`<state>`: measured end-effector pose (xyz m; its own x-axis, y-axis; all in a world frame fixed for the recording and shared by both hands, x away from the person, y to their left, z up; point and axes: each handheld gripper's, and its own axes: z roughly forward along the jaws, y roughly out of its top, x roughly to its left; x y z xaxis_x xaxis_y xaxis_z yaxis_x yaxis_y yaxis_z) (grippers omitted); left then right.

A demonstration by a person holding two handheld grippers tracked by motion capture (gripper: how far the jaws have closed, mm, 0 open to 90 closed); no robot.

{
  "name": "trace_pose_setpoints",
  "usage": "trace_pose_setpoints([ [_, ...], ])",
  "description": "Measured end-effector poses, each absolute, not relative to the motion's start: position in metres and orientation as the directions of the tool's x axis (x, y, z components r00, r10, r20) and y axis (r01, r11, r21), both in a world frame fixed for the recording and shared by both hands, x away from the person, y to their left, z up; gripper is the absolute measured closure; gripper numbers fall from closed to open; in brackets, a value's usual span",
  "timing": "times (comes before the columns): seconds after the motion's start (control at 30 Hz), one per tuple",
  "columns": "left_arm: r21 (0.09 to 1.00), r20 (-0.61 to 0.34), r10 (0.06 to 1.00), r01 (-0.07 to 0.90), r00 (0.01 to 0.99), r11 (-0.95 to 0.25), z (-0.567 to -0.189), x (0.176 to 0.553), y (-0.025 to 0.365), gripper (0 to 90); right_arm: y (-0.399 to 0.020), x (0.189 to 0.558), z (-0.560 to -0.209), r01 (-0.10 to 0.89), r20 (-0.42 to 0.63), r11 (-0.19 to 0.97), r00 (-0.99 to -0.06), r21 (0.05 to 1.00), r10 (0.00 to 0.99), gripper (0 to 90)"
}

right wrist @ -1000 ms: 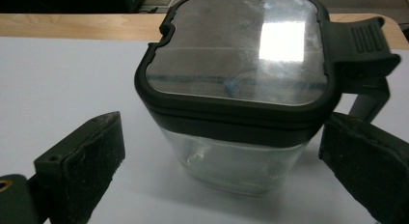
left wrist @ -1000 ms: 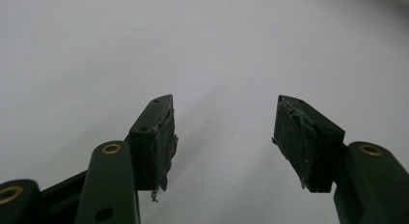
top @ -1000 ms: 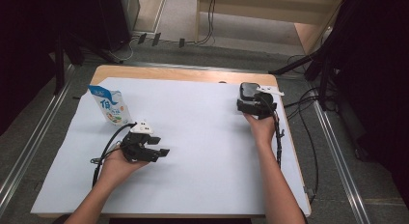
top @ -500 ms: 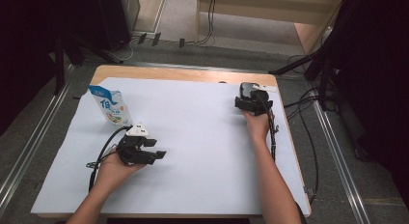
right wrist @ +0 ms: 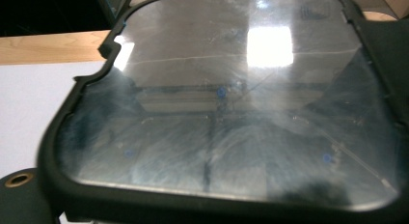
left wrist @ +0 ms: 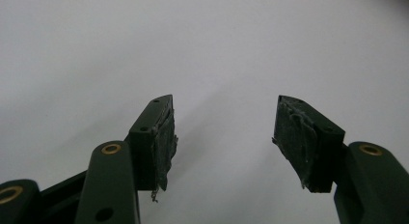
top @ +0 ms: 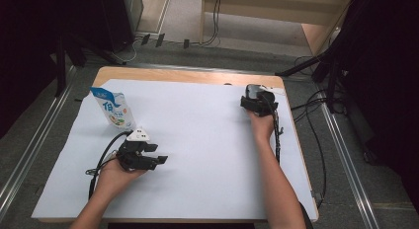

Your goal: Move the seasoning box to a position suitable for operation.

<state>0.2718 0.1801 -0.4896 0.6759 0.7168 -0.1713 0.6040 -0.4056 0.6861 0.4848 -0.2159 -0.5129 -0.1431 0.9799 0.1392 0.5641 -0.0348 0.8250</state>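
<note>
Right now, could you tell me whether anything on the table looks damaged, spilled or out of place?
Nothing is spilled, and the pouch stands upright near the far left corner. One oddity: the pads on the left gripper fingers look torn and ragged at their edges. The right gripper has a scuffed clear panel right in front of it.

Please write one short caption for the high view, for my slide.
Two hand-held grippers over a white sheet: left gripper open near a standing pouch.
</note>
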Motion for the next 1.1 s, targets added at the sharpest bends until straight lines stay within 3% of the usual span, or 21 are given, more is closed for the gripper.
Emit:
trace_pose_setpoints([
  [0.43, 0.689, -0.179, 0.720, 0.608, 0.670, -0.394, -0.489, 0.273, 0.183, 40.3, -0.211, 0.481, -0.512, 0.536, 0.049, 0.045, -0.160, 0.843, 0.986, 14.0],
  [1.1, 0.663, -0.274, 0.709, 0.662, 0.649, -0.350, -0.489, 0.288, 0.185, 36.5, -0.214, 0.459, -0.492, 0.538, 0.099, 0.054, -0.251, 0.841, 0.963, 15.6],
])
